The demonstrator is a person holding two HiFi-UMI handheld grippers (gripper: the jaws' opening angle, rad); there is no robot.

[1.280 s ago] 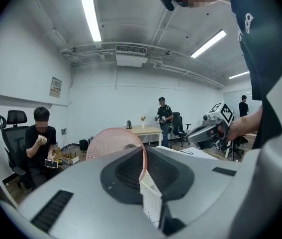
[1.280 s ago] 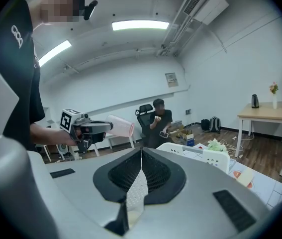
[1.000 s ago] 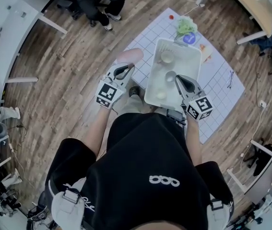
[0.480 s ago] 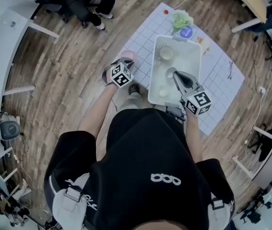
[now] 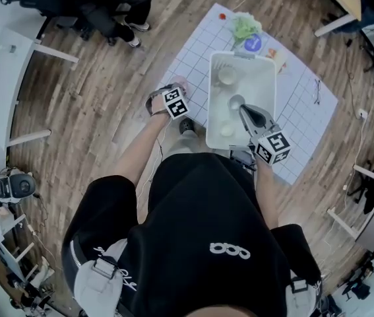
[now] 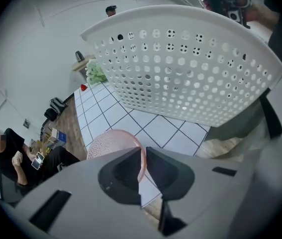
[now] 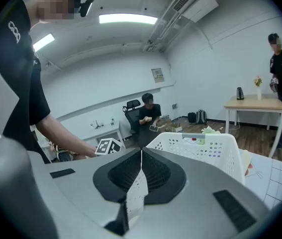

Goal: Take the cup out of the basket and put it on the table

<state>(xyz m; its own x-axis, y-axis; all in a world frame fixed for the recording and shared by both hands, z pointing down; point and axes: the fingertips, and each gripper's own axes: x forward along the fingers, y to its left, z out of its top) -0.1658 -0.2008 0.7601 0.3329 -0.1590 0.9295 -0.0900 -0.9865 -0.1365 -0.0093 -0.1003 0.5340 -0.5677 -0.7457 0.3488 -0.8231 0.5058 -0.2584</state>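
A pink cup [image 6: 112,146] hangs just above the white gridded mat [image 6: 131,121], and its wall is pinched between the jaws of my left gripper [image 6: 143,166], which is shut on it. In the head view the left gripper [image 5: 167,101] points steeply down beside the left side of the white perforated basket [image 5: 266,78], with the pink cup [image 5: 179,82] peeking out past it. My right gripper [image 5: 252,116] is shut on the basket's near rim [image 7: 137,185]. Pale dishes [image 5: 227,76] lie inside the basket.
The gridded mat [image 5: 299,111] spreads under and around the basket on a wooden floor. Beyond the basket sit a green bundle [image 5: 246,26] and a blue round item [image 5: 252,43]. A seated person [image 5: 101,2] is at the far left; desks line the room's edges.
My left gripper has dropped with the pink cup and tipped downward, ending close over the mat beside the basket. The right gripper and the basket have barely shifted.
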